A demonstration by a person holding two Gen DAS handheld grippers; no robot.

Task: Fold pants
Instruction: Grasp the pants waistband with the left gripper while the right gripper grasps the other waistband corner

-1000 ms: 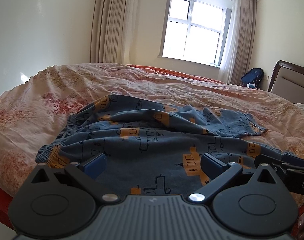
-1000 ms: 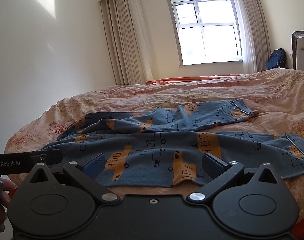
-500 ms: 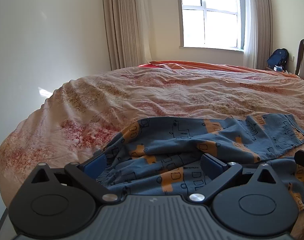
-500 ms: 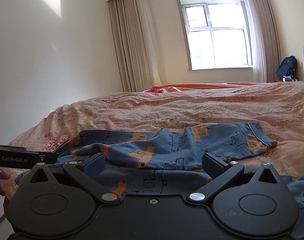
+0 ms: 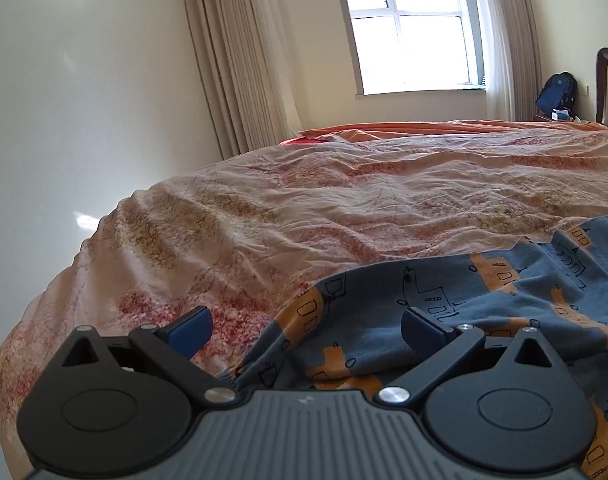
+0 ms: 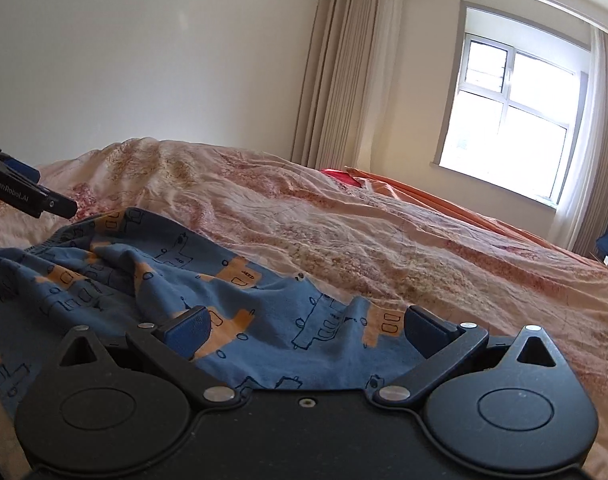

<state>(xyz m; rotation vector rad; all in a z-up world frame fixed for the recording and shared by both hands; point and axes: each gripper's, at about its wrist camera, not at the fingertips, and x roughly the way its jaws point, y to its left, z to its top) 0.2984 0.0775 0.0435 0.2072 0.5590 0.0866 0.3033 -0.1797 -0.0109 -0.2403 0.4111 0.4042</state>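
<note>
On the bed point(image 5: 343, 208), over its crumpled pink and orange floral cover, lay the pants point(image 6: 232, 300), blue with orange and outlined vehicle shapes, rumpled and not yet folded.

From the left hand-held gripper point(image 5: 304, 330) the pants lay ahead and to the right: their near corner, an orange-printed edge, sat between the fingers and close to the right one, while the left finger stood over bare bed cover. Its fingers were spread wide apart and held nothing. The cloth ran away to the right of that view, so its long axis seemed to lie across the gripper's line of sight, not along it.

From the right hand-held gripper point(image 6: 305, 332) the pants lay straight ahead and off to the left, filling the gap between the fingers, which were likewise spread wide and gripped nothing. Whether the pads touched the cloth could not be told. A bunched, ribbed edge, probably the waistband, showed at the far left of that view, just below the other gripper's tip, which entered from the left edge.

Both grippers were close to the cloth, each at one end of the near edge. The left one looked nearer the waistband end, so a pinch there and another by the right gripper on the edge before it seemed the likely start.

The only writing to be read was "GenRobot.AI", in white on the black side of the left gripper as seen from the right wrist.
</note>
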